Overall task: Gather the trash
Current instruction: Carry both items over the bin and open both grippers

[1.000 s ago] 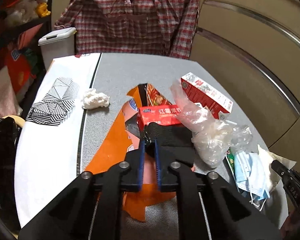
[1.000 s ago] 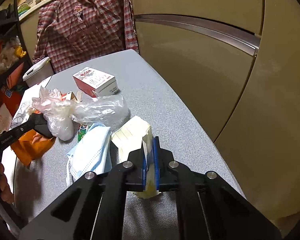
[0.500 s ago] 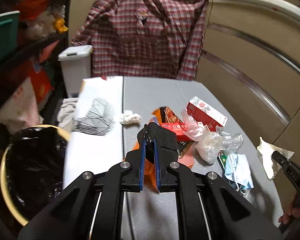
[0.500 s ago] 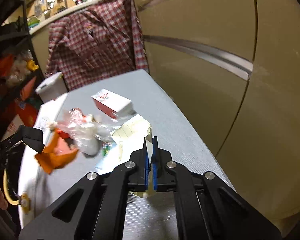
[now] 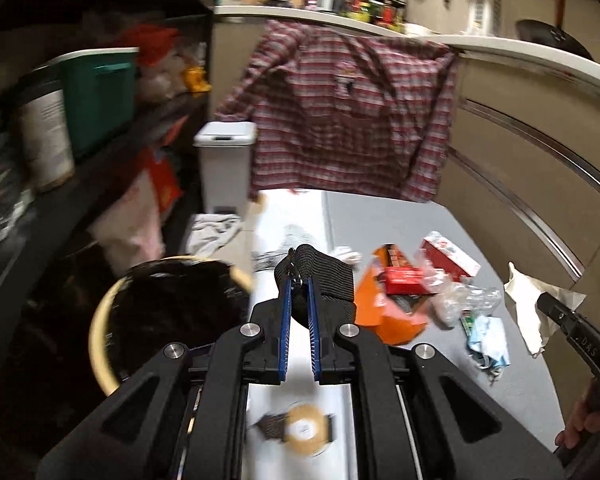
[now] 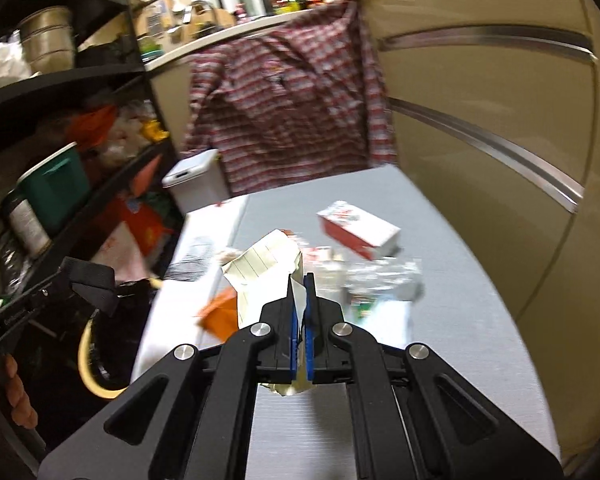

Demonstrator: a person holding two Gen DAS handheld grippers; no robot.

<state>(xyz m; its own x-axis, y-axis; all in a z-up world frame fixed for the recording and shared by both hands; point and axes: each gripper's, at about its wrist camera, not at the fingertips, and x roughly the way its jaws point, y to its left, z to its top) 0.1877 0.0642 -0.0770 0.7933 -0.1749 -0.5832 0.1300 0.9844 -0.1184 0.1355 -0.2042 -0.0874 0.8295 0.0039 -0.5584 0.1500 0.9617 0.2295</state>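
L gripper (image 5: 298, 276) is clamping a black ridged thing (image 5: 328, 280) above the table (image 5: 400, 220); R gripper (image 6: 299, 284) is pinching lined paper (image 6: 260, 260), w/ jaws together on it.

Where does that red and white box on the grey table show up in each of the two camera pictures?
Left wrist view: the red and white box lies right of centre, on the far part of the table, behind the clear plastic bag.
Right wrist view: the box lies just right of centre, above the fingers.
Shared landmark: the plaid shirt hanging beyond the table's far end.
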